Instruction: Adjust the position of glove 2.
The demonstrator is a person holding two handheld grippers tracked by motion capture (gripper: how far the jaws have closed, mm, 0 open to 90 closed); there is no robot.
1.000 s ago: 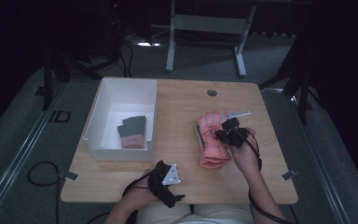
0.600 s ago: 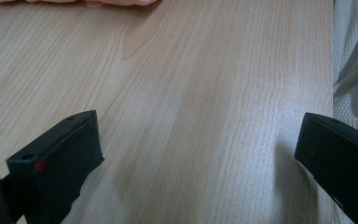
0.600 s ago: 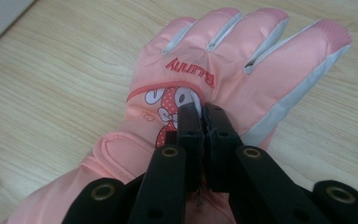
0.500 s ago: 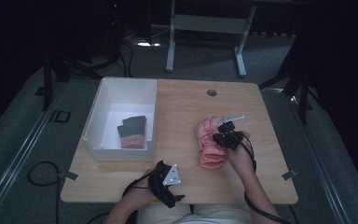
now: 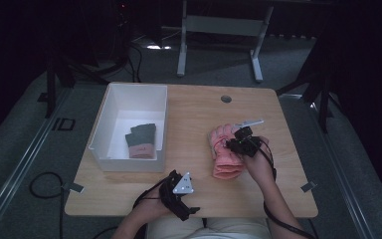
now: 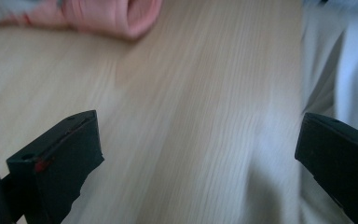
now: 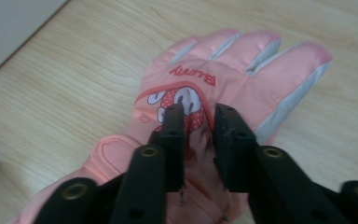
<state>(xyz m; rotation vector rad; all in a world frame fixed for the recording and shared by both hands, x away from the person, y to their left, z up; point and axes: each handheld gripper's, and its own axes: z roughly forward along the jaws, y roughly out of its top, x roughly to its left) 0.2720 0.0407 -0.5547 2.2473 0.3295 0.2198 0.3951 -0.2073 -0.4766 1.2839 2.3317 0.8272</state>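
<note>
The pink glove [image 7: 223,88] lies flat on the right half of the tabletop [image 5: 199,119], fingers pointing away from the person. Red lettering across its back reads "Bunny", seen upside down in the right gripper view, above a red spotted cartoon patch. The right gripper [image 7: 199,116] stands over the back of the glove; its jaws have just been opening and now sit a narrow gap apart, with a ridge of pink fabric between them that the pads seem to have let go.

The tabletop is pale wood grain with a small round dark cap [image 5: 226,98] near its far edge. On its left half stands a white bin [image 5: 110,114], holding a dark grey glove with a pink cuff [image 5: 141,140]. The left gripper [image 5: 179,191] rests by the near edge, well apart from the pink glove, jaws spread wide over bare wood.

Around the tabletop lies grey carpet [image 5: 328,139] in a dark room, with a black cable [image 5: 45,184] on the left and a grey metal stand [image 5: 219,30] behind.
</note>
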